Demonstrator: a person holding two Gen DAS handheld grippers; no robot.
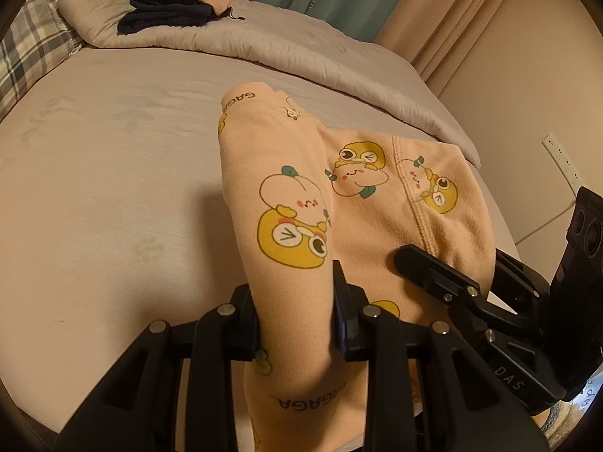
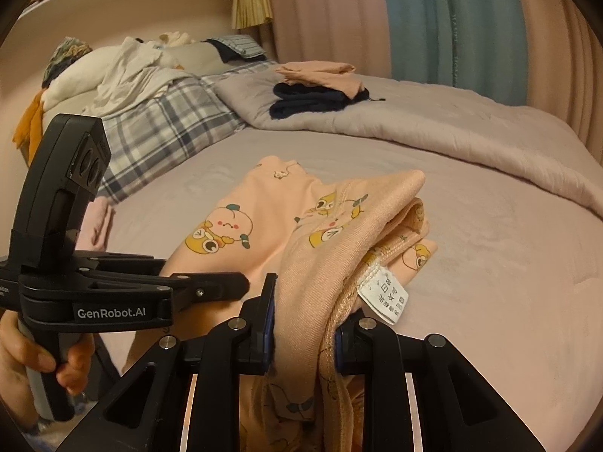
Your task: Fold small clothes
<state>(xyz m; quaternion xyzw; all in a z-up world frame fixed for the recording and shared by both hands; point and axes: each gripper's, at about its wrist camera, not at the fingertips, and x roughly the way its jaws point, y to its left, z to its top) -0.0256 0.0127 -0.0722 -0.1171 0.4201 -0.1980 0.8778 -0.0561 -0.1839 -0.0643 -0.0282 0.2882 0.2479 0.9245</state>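
We have both the left gripper (image 1: 296, 312) and the right gripper (image 2: 303, 324) clamped on the peach printed garment (image 1: 377, 203), its far end draped on the bed (image 1: 113, 188). We judge this fold half done; two folded pieces (image 2: 320, 90) sit on the quilt (image 2: 452, 120).

Care label (image 2: 384, 295) print (too small)

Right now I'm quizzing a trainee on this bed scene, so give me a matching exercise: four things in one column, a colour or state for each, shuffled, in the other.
Things:
1. printed garment
2. dark folded clothes
3. care label
4. curtain panel

Descriptions:
A. blue-green, hanging behind the bed
B. white, sticking out of a seam
C. peach, clamped in both the left gripper and right gripper
D. navy, stacked on the quilt

Pairs: 1-C, 2-D, 3-B, 4-A
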